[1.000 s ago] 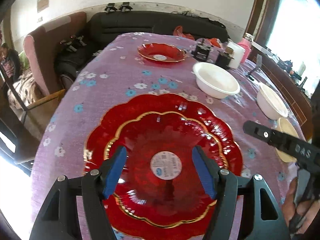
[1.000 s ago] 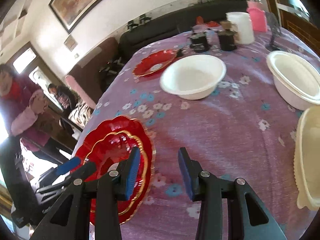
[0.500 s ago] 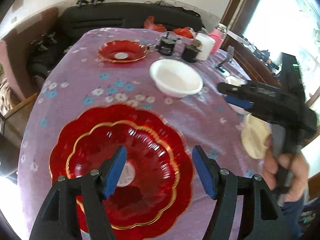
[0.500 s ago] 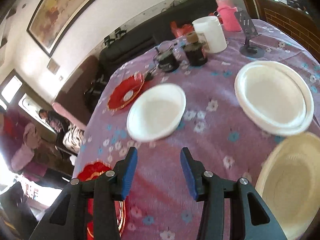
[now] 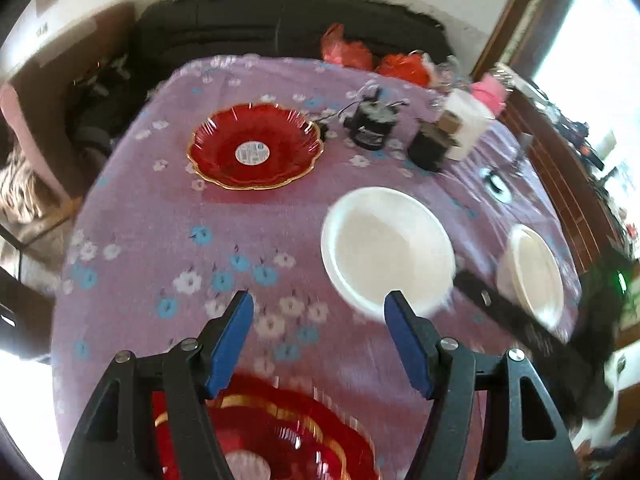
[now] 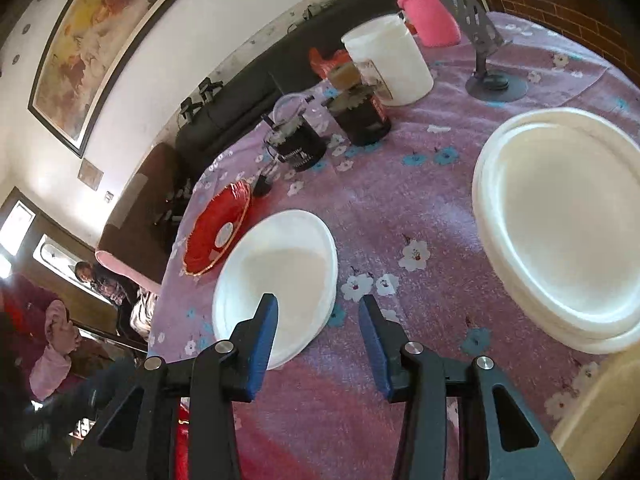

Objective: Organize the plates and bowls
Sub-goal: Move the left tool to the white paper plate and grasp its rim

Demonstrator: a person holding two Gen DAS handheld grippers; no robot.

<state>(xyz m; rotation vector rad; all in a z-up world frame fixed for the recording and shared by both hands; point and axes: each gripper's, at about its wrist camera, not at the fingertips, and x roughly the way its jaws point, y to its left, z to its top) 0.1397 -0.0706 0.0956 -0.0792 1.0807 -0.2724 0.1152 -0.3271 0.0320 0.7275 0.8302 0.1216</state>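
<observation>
Left wrist view now has the large red plate [image 5: 280, 436] slid under the empty, wide-open left hand-held gripper [image 5: 318, 338]. Two red plates, two white bowls [image 5: 386, 248] sit on the worktop [image 5: 160, 220]. Right hand-held gripper [image 6: 318, 332], closing, holds nothing.

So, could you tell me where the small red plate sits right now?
The small red plate lies at the table's far left in the left wrist view, left of the black jars and beyond the white bowl.

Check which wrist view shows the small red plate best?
Left wrist: the small red plate lies nearly face-on, whole scalloped gold rim and centre sticker visible. The right wrist view shows it foreshortened at a steep slant, its near edge hidden behind the white bowl.
</observation>
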